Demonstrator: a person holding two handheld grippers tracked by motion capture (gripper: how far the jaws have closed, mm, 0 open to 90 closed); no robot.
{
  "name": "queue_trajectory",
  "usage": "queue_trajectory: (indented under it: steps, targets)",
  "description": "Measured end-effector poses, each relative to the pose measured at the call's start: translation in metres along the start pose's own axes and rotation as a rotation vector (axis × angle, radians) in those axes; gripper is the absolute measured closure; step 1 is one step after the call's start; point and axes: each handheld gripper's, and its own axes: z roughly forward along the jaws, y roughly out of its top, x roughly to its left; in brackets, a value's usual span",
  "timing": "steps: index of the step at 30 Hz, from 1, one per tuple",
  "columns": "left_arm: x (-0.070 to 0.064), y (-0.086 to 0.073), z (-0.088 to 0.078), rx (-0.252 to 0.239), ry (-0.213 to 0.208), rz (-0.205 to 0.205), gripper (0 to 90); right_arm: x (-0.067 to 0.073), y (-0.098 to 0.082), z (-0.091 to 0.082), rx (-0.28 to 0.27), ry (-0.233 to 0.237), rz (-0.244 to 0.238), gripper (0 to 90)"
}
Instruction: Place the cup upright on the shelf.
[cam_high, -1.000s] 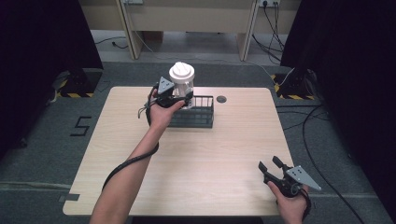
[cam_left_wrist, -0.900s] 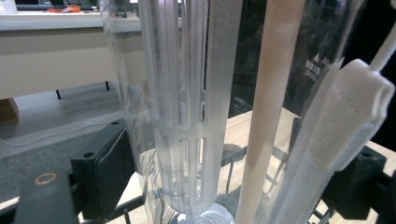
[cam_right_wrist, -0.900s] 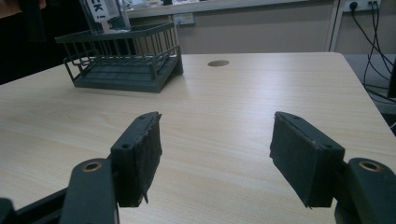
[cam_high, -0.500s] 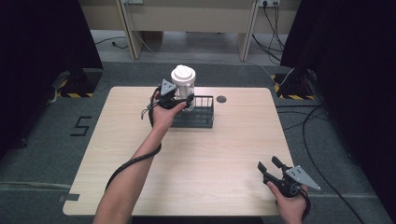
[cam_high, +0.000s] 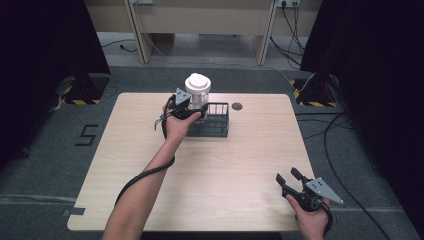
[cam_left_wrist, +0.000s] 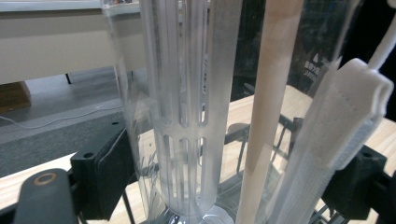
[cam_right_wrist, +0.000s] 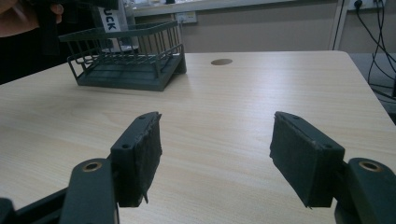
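I have the clear bottle (cam_high: 198, 95) with its white lid at about twelve o'clock on the bench (cam_high: 240, 165), standing at the left end of the dark wire basket (cam_high: 215, 122). My left gripper (cam_high: 186, 111) is closed around its lower wall, a pad on either side, and the left gripper view shows a slotted tube inside and a white strap (cam_left_wrist: 336, 140) hanging beside it. I judge it light but rigid and slick, so a low, square hold on the body suits it better than the lid. My right gripper (cam_high: 290, 181) rests at five o'clock, jaws wide and empty, well apart from the bottle.
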Motion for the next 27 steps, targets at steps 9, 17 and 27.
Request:
queue_trajectory:
  steps: [9, 17, 27]
  targets:
    - [0.0001, -0.0023, 0.001, 0.009, 0.011, -0.002, 15.0, 0.0006, -0.0003, 0.001, 0.002, 0.003, 0.002, 34.0]
    - [0.0006, -0.0053, 0.0023, 0.022, 0.015, -0.004, 14.9, 0.001, 0.0002, 0.001, 0.001, 0.004, 0.003, 34.0]
    - [0.0007, -0.0088, 0.0026, 0.028, 0.015, -0.011, 14.9, 0.0012, 0.0003, 0.0012, 0.003, 0.005, 0.002, 34.0]
